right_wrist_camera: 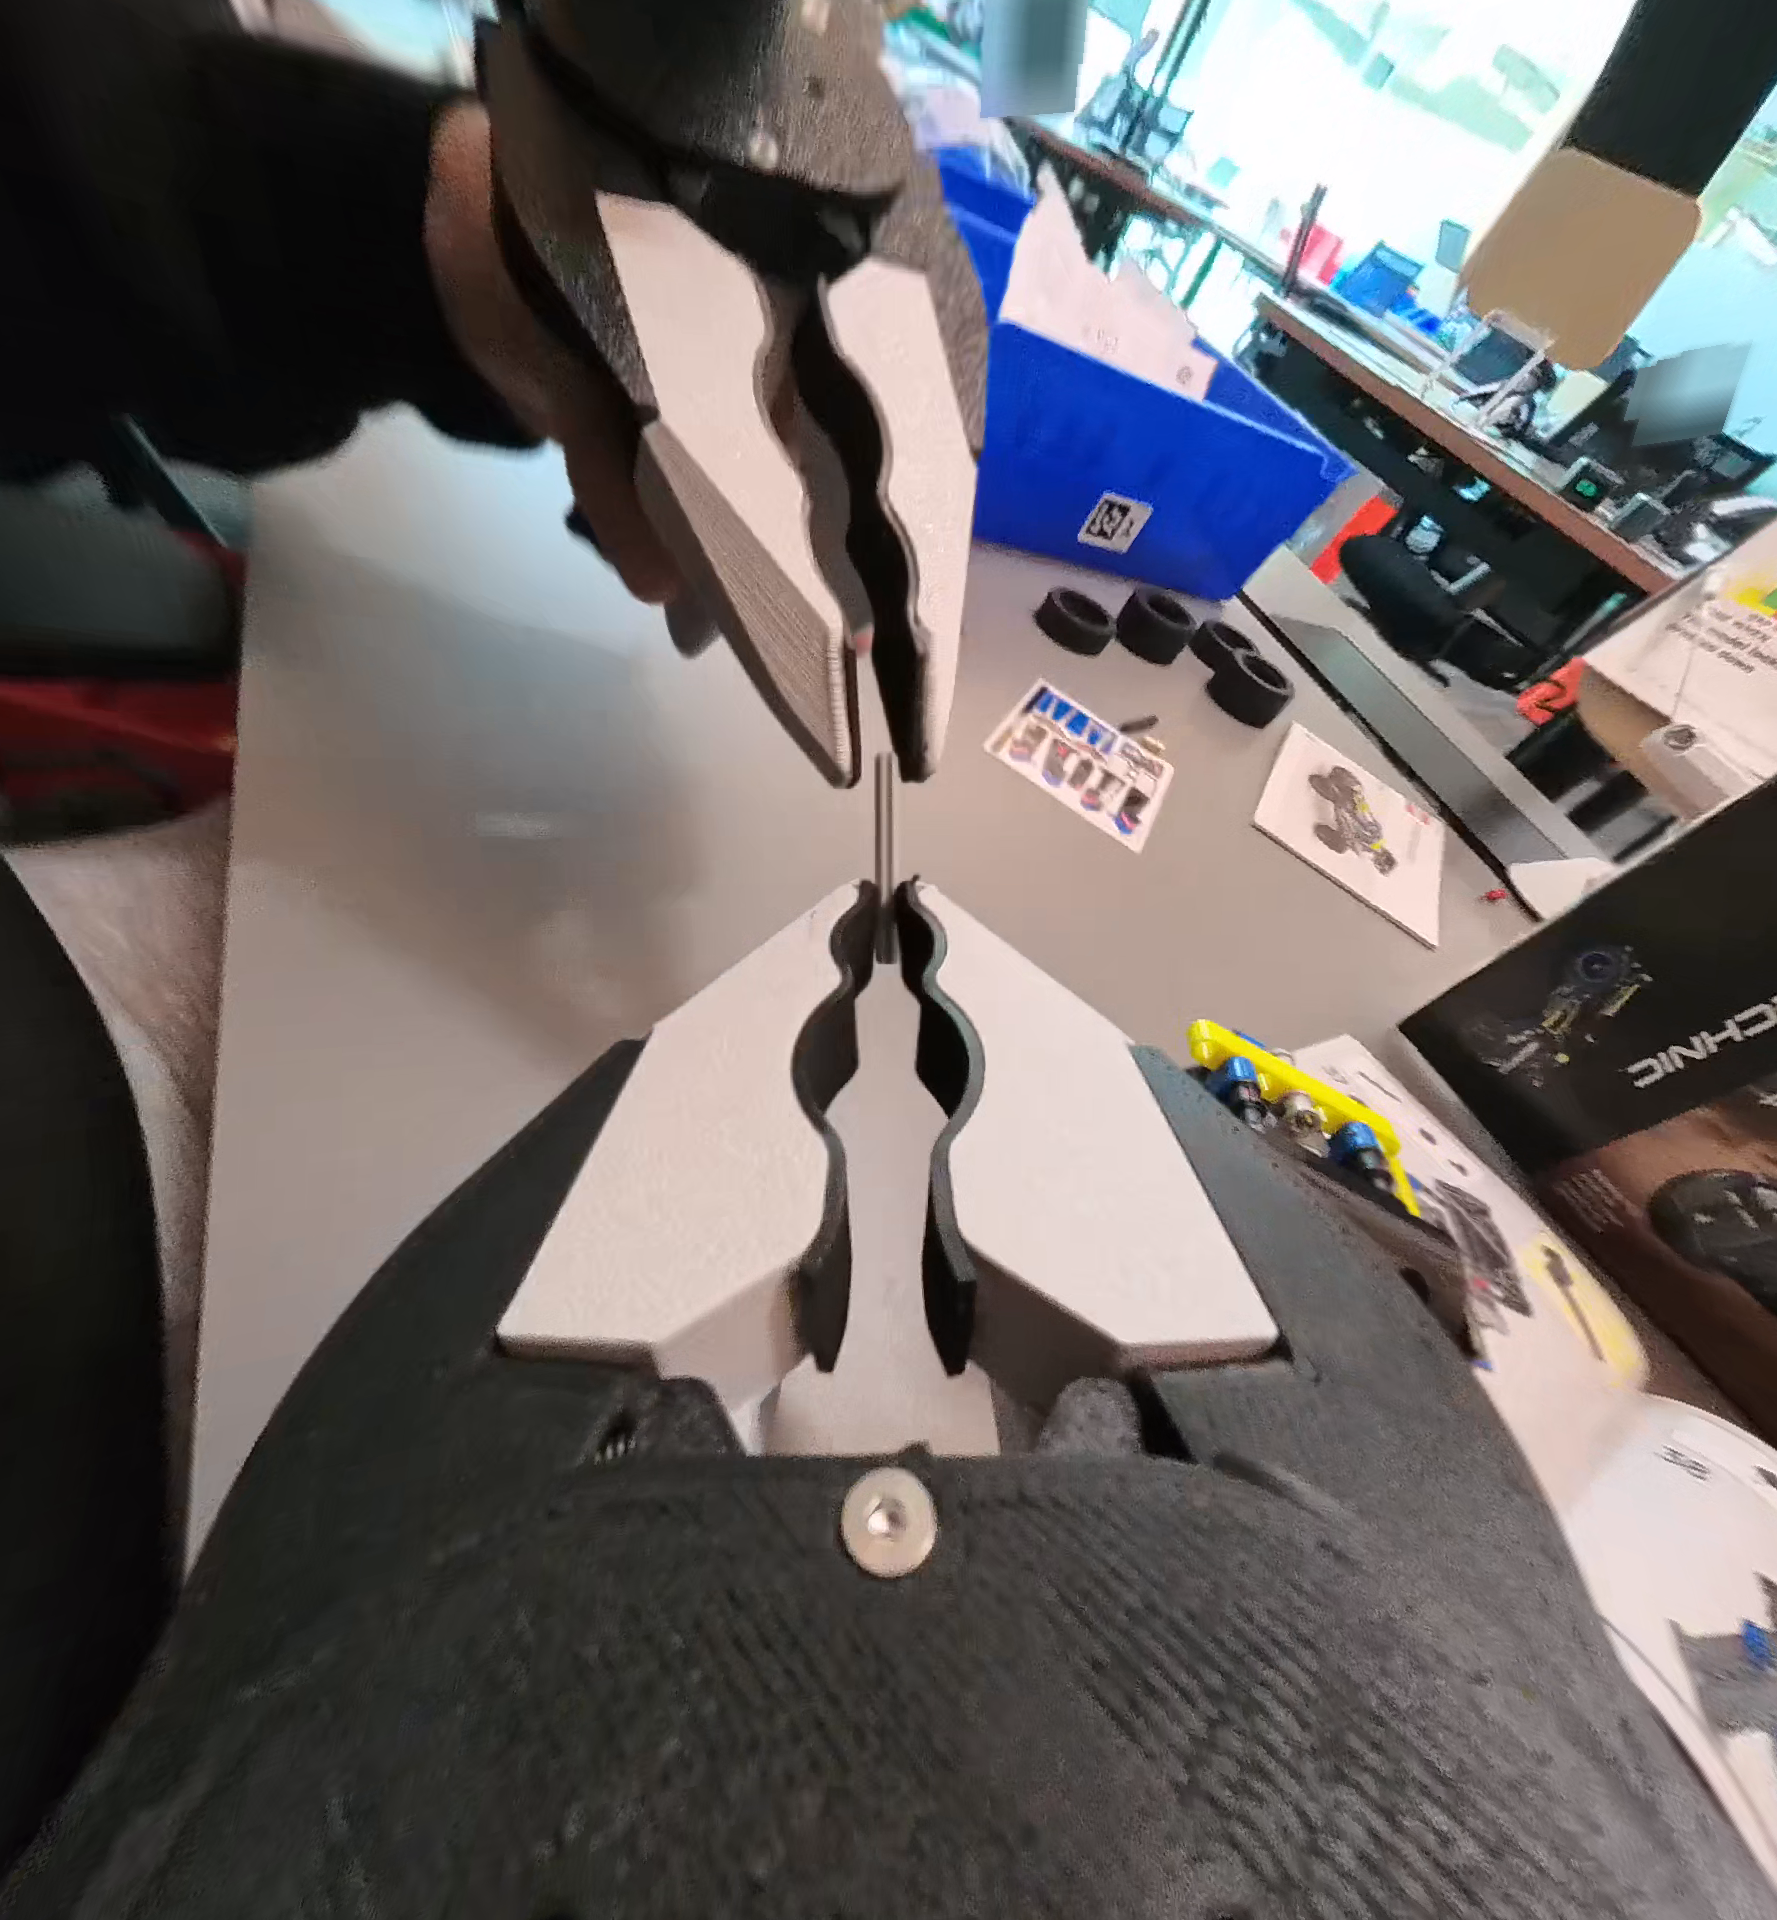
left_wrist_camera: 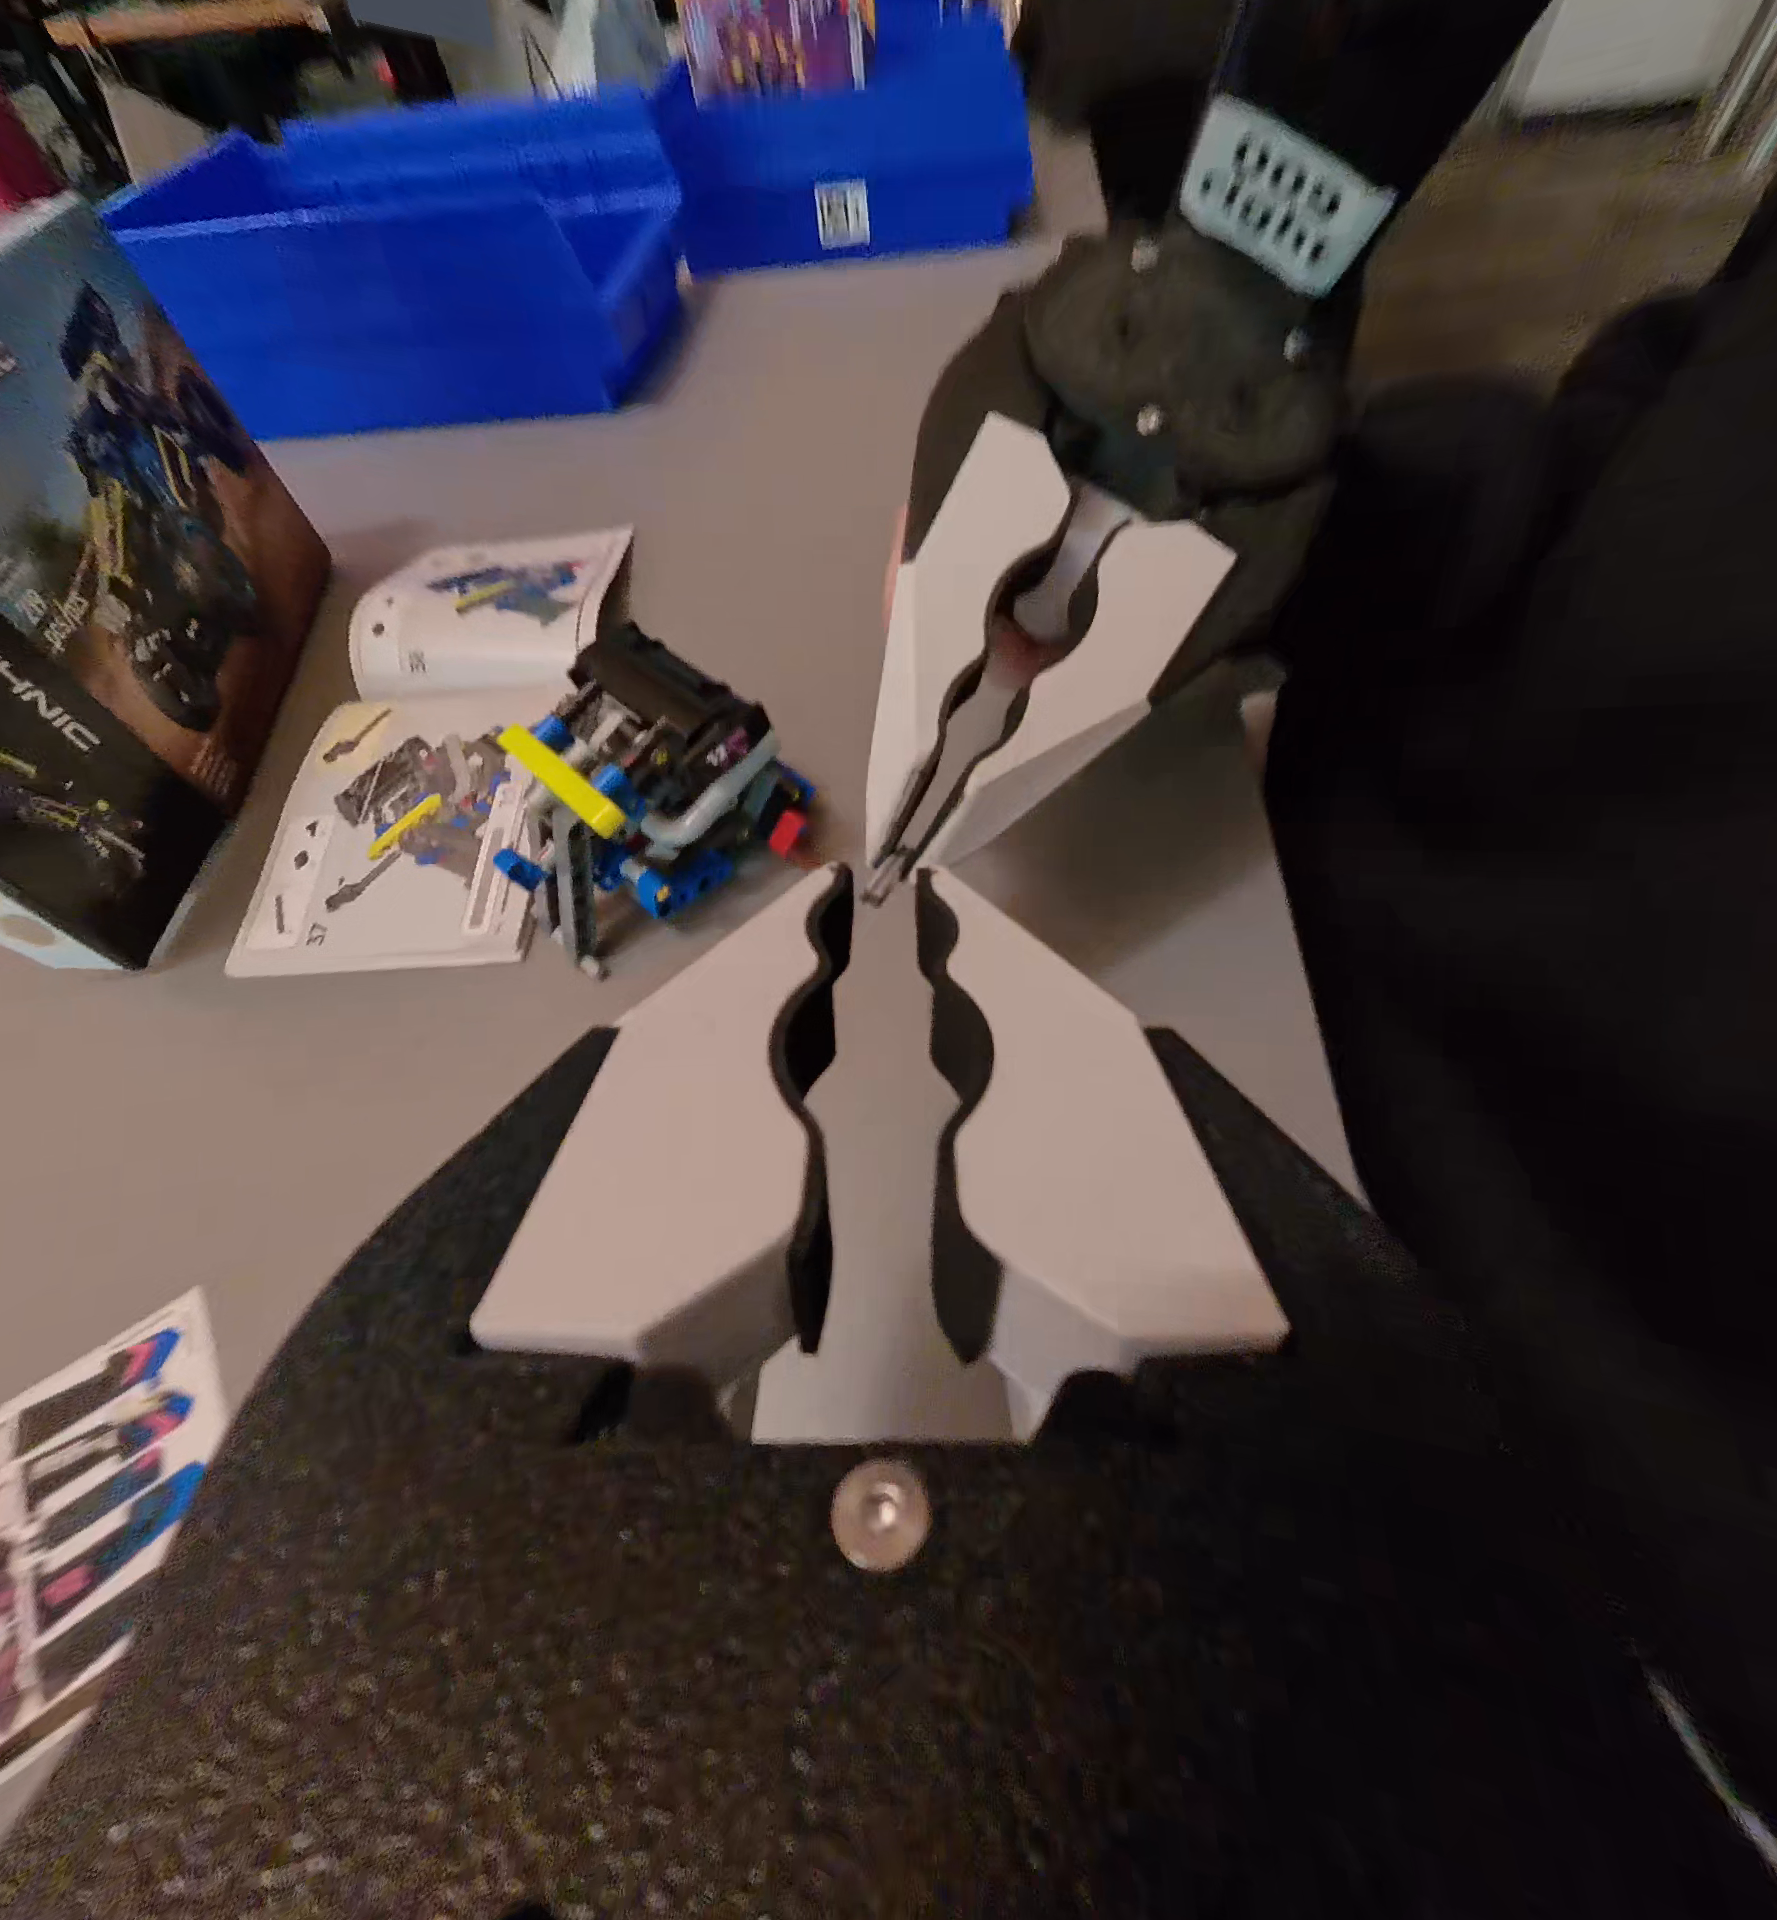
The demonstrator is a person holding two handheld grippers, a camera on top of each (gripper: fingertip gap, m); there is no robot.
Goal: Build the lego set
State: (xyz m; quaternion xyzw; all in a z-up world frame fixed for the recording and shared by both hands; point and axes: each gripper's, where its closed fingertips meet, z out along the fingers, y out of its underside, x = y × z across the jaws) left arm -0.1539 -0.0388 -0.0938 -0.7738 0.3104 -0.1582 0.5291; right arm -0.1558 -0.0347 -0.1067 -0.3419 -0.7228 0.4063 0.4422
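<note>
Brick model (left_wrist_camera: 655, 769) on open booklet (left_wrist_camera: 416, 831), box (left_wrist_camera: 84, 582) left of it, bins (left_wrist_camera: 551, 229) behind, sticker sheet (left_wrist_camera: 42, 1538) nearer

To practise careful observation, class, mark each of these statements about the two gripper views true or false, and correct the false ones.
1. The right gripper pinches a thin grey rod at its fingertips. True.
2. The left gripper has its fingers pressed together. False: a clear gap shows between them.
3. Four black tyres lie on the table near a blue bin. True.
4. The partly built model sits inside a blue bin. False: it stands on the grey table beside an open instruction booklet.
</note>
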